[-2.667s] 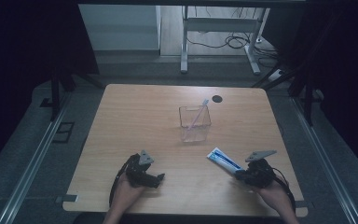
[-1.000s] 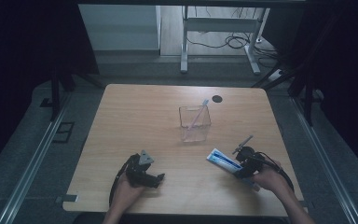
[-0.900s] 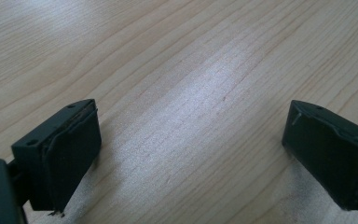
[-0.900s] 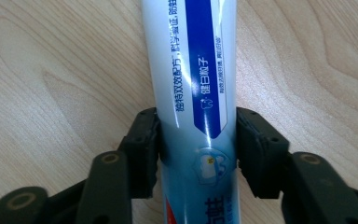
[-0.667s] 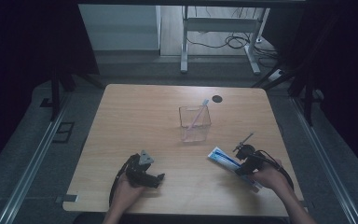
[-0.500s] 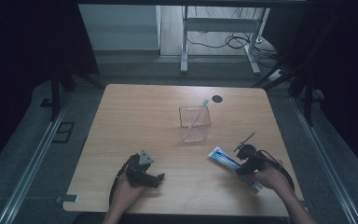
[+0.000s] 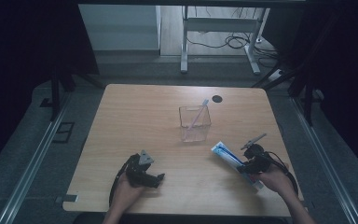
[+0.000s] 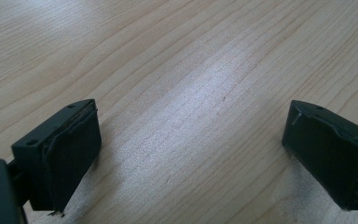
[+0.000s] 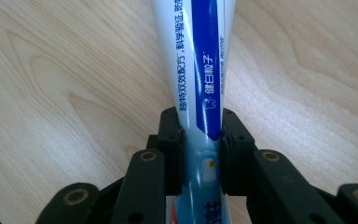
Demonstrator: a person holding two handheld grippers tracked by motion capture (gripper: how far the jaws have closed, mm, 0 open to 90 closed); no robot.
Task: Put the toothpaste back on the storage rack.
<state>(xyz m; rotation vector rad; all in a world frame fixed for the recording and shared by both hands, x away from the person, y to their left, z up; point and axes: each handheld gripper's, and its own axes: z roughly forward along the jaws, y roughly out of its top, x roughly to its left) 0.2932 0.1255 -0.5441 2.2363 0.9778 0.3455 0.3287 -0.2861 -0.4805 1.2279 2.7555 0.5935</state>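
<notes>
A white and blue toothpaste tube (image 7: 227, 154) lies on the wooden table (image 7: 135, 116) at the front right. My right gripper (image 7: 245, 167) is shut on the toothpaste tube (image 9: 200, 70), which the two jaws squeeze across its width. A clear plastic cup (image 7: 195, 123) stands at the table's middle with a pale toothbrush (image 7: 199, 113) leaning in it. At the front left my left gripper (image 7: 158, 178) rests on the table, and my left gripper (image 8: 191, 154) is open over bare wood.
A small dark round hole (image 7: 217, 99) sits in the tabletop behind the cup. Beyond the far edge stand a metal frame and cables on the floor (image 7: 223, 32). Rails (image 7: 32, 158) run along both sides of the table.
My right gripper moved left onto the toothpaste tube's near end and closed on it. The left gripper stayed where it was.
</notes>
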